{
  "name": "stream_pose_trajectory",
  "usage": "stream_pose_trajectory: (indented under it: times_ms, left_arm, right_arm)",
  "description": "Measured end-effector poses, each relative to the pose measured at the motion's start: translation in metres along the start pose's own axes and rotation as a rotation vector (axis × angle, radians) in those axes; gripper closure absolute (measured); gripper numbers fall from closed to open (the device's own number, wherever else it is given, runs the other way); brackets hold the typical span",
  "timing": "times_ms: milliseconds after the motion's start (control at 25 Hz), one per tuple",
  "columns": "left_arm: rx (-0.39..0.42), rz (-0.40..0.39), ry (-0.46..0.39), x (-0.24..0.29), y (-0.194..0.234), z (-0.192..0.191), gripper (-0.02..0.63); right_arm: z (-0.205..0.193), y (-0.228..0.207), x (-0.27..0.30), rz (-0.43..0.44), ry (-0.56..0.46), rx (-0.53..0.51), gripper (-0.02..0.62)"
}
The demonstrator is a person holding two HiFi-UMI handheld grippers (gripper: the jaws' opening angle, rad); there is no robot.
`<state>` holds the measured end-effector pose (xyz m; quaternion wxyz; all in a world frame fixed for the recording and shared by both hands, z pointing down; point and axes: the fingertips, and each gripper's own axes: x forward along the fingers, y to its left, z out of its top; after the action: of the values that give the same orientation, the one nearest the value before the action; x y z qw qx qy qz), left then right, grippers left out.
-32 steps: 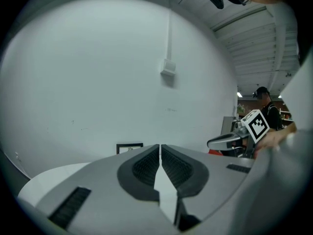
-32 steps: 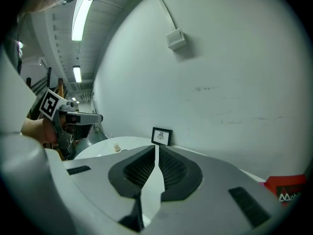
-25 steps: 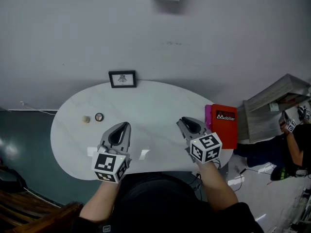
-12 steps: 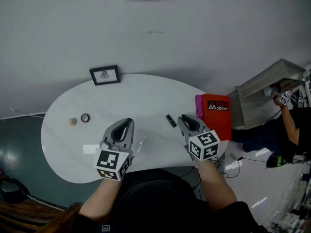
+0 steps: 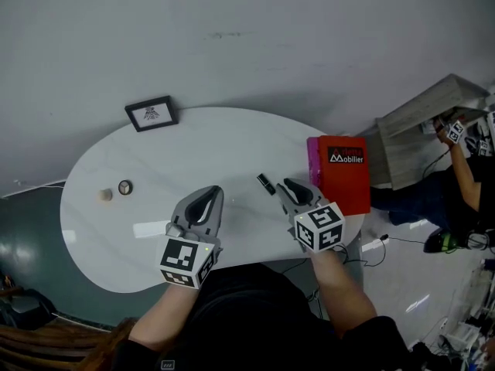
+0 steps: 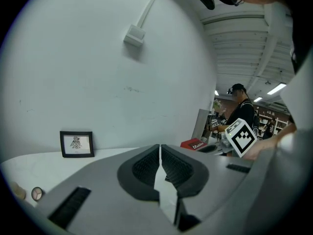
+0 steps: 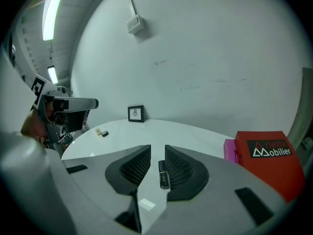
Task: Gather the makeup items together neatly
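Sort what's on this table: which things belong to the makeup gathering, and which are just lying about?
Job in hand: black tube, round compact, small beige piece (likely makeup).
Lying about: framed picture, red box, pink box beside it.

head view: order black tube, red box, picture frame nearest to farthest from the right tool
From the right tool, jaws opening with the black tube lying loose in their gap:
1. Black tube, just off its tip, to the left.
2. Red box, at the table's right edge.
3. Frame, far back left.
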<state>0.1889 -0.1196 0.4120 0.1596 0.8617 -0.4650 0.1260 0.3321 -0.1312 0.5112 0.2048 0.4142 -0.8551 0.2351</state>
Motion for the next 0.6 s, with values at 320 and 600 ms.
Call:
stream_pose_trajectory:
  times_ms: [320,600]
  left_arm:
    - [-0.019,-0.025,0.055,0.015,-0.006,-0.026,0.583]
    - [-0.029,-0.033,0.108,0.026,-0.001,-0.053,0.583]
  right_arm:
    - [-0.025,-0.002,0.024,0.014,0.072,-0.017,0.473]
    - [-0.053,-0.005,0.053,0.013,0.171,-0.057,0.457]
